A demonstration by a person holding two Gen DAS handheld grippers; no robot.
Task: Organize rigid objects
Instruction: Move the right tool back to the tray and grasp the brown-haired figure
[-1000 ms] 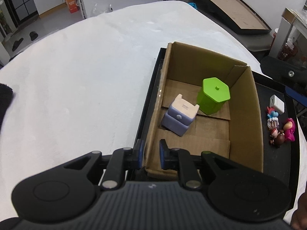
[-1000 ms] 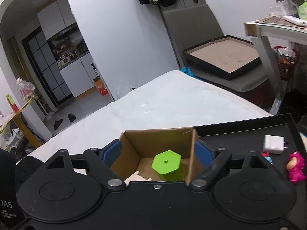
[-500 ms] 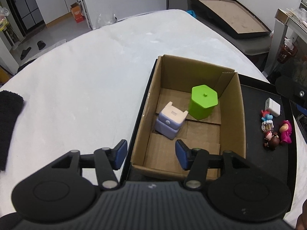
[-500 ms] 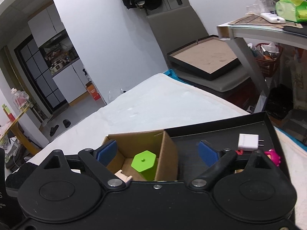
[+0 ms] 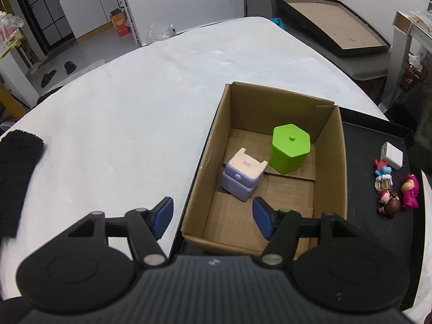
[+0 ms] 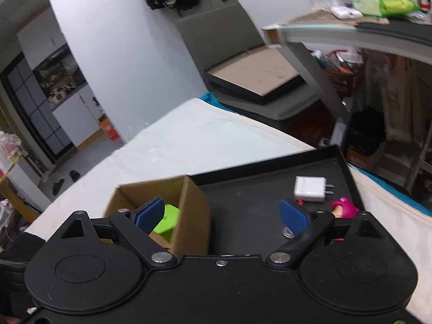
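White-covered table: large rounded top, bearing all items below.

Black tray: shallow, at the table's right side; holds the cardboard box and the loose small items.

Cardboard box: open-topped, set on the left part of the tray, its left wall along the tray's left rim. Contains two items.

Black fuzzy cloth: at the table's left edge, well apart from the tray.

Left gripper: above the box's near left corner; one blue pad outside the box wall, the other over the box floor. Jaws opening, roughly half spread, pressing on nothing.

Right gripper: above the tray, beside the box's right wall. Jaws spread wide, empty.

Green hexagonal lidded container: upright, in the box toward the far right corner.

Lavender and cream toy cabinet: tipped on its side in the box, just beside the green container.

White plug adapter: on the bare tray, right of the box, farthest of the loose items.

Small figurines: a blue-and-red one, a clear striped one, a pink one, a brown-haired one, clustered just nearer than the adapter.
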